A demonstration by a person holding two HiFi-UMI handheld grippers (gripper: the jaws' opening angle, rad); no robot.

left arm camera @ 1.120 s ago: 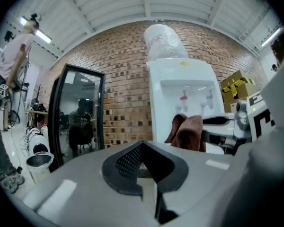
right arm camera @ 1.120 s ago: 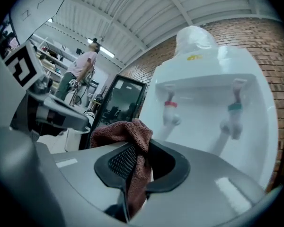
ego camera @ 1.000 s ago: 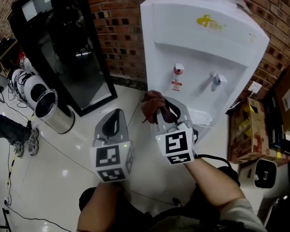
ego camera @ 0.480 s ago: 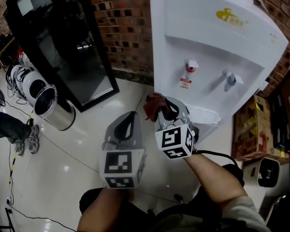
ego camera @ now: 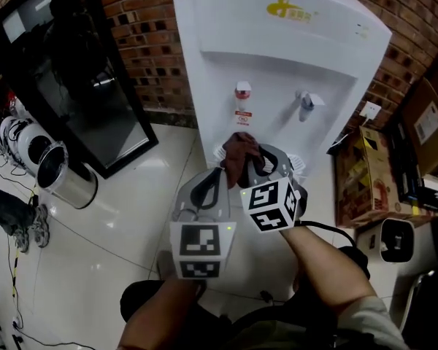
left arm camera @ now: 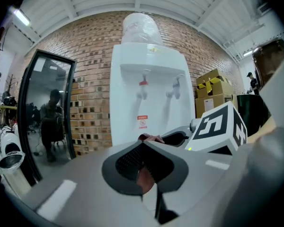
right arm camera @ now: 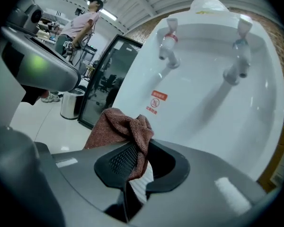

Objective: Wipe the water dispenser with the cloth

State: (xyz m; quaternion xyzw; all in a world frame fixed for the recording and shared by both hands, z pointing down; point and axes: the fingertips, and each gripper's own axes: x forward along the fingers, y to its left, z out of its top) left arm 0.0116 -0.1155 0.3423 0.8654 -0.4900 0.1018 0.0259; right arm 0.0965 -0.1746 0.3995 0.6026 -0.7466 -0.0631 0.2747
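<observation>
The white water dispenser stands against the brick wall, with a red tap and a blue tap in its recess. My right gripper is shut on a reddish-brown cloth, held just in front of the dispenser's front panel, below the red tap. In the right gripper view the cloth bunches up out of the jaws. My left gripper sits close beside the right one, on its left. Its jaws stand together and grip nothing. Beyond them the cloth peeks out.
A black glass-door cabinet leans at the left, with a steel bin in front of it. Cardboard boxes crowd the dispenser's right side. Cables run over the glossy floor, and a person's shoe shows at the far left.
Both grippers have moved in toward the dispenser's front. The left one has come right, up beside the right gripper. The cloth stays in the right jaws.
</observation>
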